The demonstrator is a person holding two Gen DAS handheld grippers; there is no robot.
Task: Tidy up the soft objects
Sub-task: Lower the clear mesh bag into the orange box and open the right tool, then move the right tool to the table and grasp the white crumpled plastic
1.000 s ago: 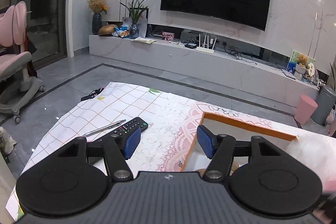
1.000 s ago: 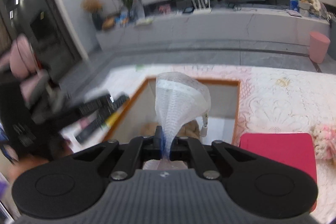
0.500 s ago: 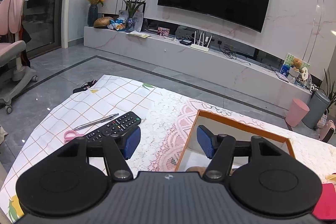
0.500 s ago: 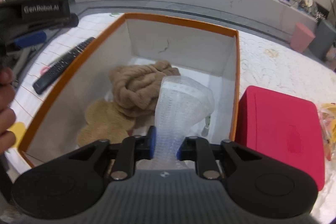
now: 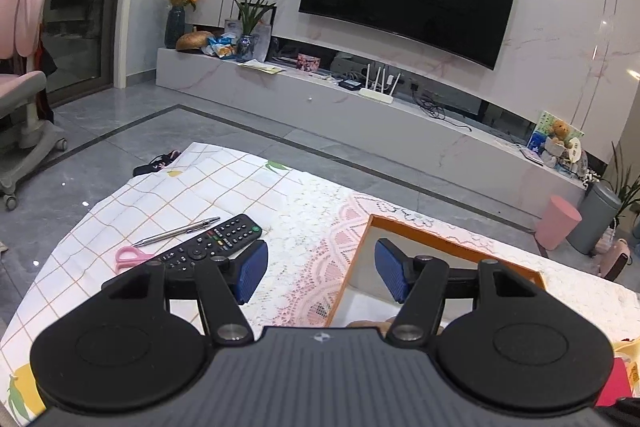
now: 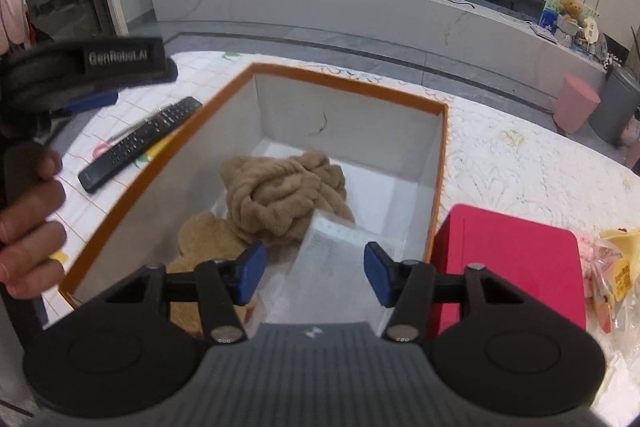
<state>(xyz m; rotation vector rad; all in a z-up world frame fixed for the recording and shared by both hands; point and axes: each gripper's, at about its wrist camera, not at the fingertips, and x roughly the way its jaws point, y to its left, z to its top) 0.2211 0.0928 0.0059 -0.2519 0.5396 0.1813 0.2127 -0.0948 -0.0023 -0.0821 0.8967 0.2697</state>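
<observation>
An orange-rimmed white box stands on the table. A tan fluffy knit bundle and flat tan pads lie inside it. A white mesh sleeve rests on the box floor between the jaws of my right gripper. Those jaws are opening, and the blue pads stand clear of the mesh. My left gripper hovers open and holds nothing, above the lace cloth at the box's left rim.
A black remote, a pen and pink scissors lie left of the box. A red case sits against its right side, with wrapped packets beyond. A hand holds the left tool.
My right gripper sank into the box and went from shut on the white mesh sleeve to open. The sleeve dropped from upright to lying on the box floor. The left gripper kept still.
</observation>
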